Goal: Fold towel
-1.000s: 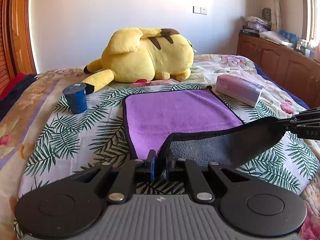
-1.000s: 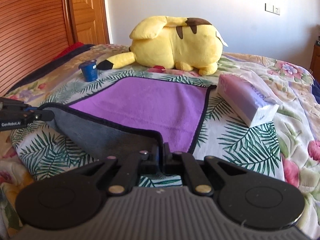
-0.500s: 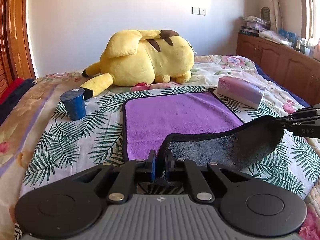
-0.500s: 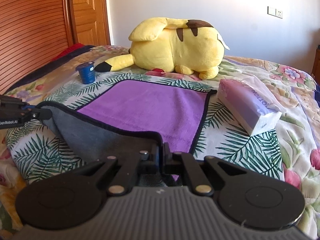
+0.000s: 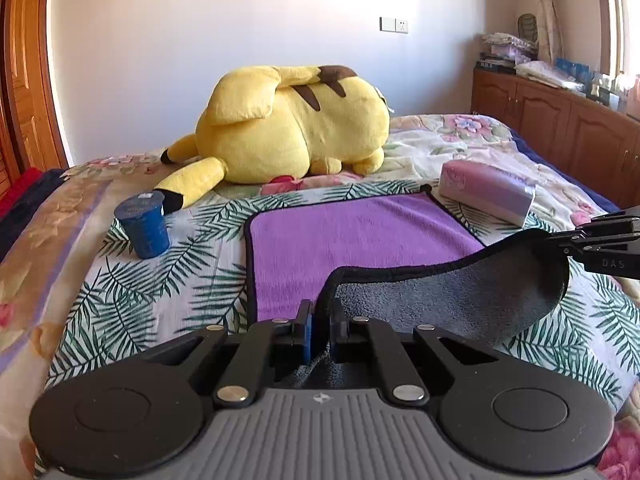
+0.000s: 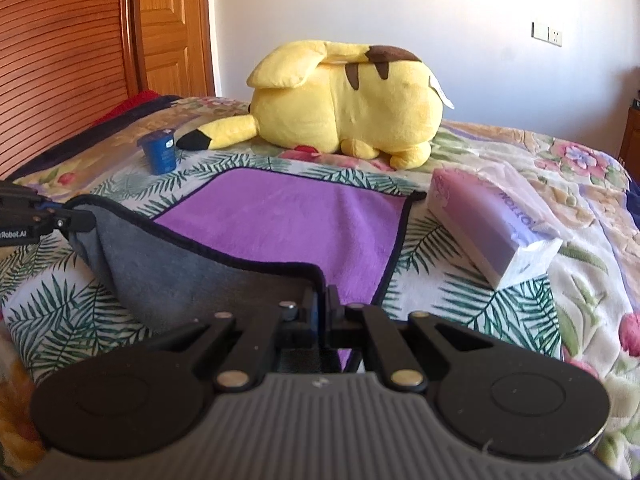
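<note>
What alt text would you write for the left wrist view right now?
The left gripper is shut on the near corner of a purple towel, lifting its grey underside, while the right gripper pinches the other near corner. Behind on the bed sit a blue cup, yellow plush toy and tissue pack.

White letters "DAS" are seen on the right gripper (image 5: 560,239). "Robot.AI" is printed on the left gripper (image 6: 78,219) (its first letters are cut off). Upside-down letters "NOTTON" are read on the tissue pack (image 6: 494,220), though not clearly.
</note>
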A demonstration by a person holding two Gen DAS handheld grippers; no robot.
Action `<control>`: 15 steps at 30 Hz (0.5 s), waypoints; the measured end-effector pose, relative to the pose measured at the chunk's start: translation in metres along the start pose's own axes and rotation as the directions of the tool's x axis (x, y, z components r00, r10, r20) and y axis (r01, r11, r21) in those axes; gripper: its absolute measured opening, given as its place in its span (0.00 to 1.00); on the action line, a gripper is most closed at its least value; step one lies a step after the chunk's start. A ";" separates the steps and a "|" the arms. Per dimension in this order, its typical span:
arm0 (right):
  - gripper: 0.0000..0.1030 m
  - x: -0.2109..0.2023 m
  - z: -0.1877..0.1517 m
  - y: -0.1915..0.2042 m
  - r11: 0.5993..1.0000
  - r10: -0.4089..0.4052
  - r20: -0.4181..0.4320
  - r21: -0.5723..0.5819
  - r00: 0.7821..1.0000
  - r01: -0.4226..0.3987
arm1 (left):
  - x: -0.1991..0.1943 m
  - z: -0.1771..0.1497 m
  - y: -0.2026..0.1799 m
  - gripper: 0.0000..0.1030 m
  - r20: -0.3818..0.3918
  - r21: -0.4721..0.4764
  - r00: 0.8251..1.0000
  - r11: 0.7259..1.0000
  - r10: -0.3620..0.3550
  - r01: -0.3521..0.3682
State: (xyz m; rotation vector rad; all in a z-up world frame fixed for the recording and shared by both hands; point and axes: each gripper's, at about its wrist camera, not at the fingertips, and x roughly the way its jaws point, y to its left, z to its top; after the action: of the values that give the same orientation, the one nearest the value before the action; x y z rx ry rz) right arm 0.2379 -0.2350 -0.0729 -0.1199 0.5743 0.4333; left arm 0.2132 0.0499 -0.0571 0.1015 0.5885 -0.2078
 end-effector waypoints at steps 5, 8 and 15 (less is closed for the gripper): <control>0.04 -0.003 0.006 -0.004 1.000 -0.006 0.055 0.026 0.998 0.005 | 0.002 0.013 0.003 0.00 0.028 -0.001 1.000 1.000 -0.006 0.006; 0.04 -0.005 0.011 -0.004 1.000 -0.014 0.082 0.024 0.997 0.013 | 0.002 0.020 0.003 0.00 0.042 0.004 0.999 1.000 -0.009 0.009; 0.04 -0.004 0.022 -0.003 0.999 -0.035 0.105 0.008 0.994 0.035 | 0.004 0.031 0.002 0.00 0.054 0.019 0.998 1.000 -0.012 0.011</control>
State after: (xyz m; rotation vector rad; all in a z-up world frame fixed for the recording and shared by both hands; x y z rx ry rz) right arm 0.2477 -0.2345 -0.0521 -0.1007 0.4695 0.4014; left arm 0.2338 0.0467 -0.0341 0.1101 0.5330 -0.2266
